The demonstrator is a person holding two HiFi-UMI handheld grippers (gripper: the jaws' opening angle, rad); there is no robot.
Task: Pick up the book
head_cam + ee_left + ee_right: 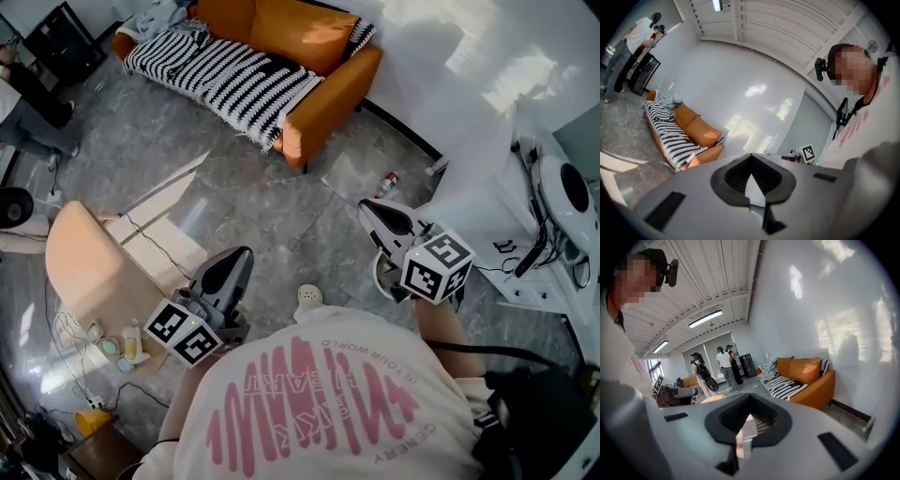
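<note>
While no book shows in any view, step in hand reads as search and approach. Left gripper (pixel 242 255): jaws together, empty. Right gripper (pixel 367 208): jaws together, empty. Orange sofa (pixel 309 37) ahead. Next move likely calls for locating the book and parting the jaws.

I wear a white T-shirt (pixel 319 394) printed with pink upright bars and pink lettering, a dark cap (pixel 843 47) with a small black camera (pixel 820 68) fixed at its front, and a black bag (pixel 534 422) at my right side with a black cable (pixel 469 349) leading to it. My left hand-held gripper (pixel 242 255) and right hand-held gripper (pixel 370 211) have pale grey shells with black ribbed inner pads. The left marker cube (pixel 183 330) and right marker cube (pixel 436 265) are white with black square patterns.
</note>
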